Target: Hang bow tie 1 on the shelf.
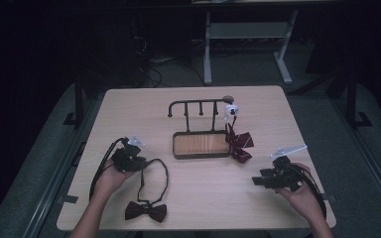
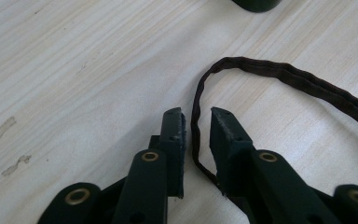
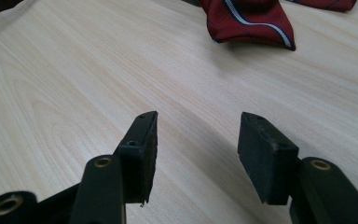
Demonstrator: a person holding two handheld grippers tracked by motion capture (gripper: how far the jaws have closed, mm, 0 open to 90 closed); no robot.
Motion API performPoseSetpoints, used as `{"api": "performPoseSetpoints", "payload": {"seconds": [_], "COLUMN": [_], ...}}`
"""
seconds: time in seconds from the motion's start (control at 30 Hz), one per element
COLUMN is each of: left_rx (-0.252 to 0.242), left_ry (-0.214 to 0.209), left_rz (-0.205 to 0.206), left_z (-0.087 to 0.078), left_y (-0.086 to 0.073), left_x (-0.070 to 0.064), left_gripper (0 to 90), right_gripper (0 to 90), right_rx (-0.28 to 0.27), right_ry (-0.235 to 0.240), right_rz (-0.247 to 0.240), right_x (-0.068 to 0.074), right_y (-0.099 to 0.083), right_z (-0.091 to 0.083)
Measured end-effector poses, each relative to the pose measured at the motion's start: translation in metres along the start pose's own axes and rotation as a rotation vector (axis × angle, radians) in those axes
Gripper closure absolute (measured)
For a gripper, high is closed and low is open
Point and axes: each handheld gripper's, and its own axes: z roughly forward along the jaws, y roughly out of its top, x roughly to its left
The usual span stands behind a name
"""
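Left claw (image 2: 196,122) sits low on the worktop (image 1: 129,109), near-left area, jaws narrowed around the dark strap (image 2: 196,140) of the bow tie (image 1: 146,211). The strap runs between the two jaws; a small gap shows on either side, so can't tell if it's actually pinched yet. From the claw the strap loops right and back toward the near edge, where the dark red bow lies flat, well apart from the stand.

Right claw (image 3: 198,140) is at near right, jaws wide, nothing between them, bare wood beneath.

Stand (image 1: 201,144): dark frame, wooden tray base, hook rail on top, centre of worktop. A red striped tie (image 1: 239,143) hangs from its right end, tails resting on the worktop just beside the tray; its tip shows far off in the right gripper view (image 3: 249,21).
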Motion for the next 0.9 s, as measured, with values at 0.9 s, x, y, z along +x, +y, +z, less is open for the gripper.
{"api": "performPoseSetpoints", "payload": {"seconds": [0.9], "left_rx": [0.047], "left_ry": [-0.053], "left_rz": [0.020], "left_z": [0.007], "left_y": [0.000], "left_x": [0.008], "left_gripper": [89.6], "right_gripper": [47.4], "right_rx": [-0.033], "right_ry": [0.023], "right_rz": [0.030], "right_x": [-0.006], "right_y": [0.001], "right_z": [-0.003]}}
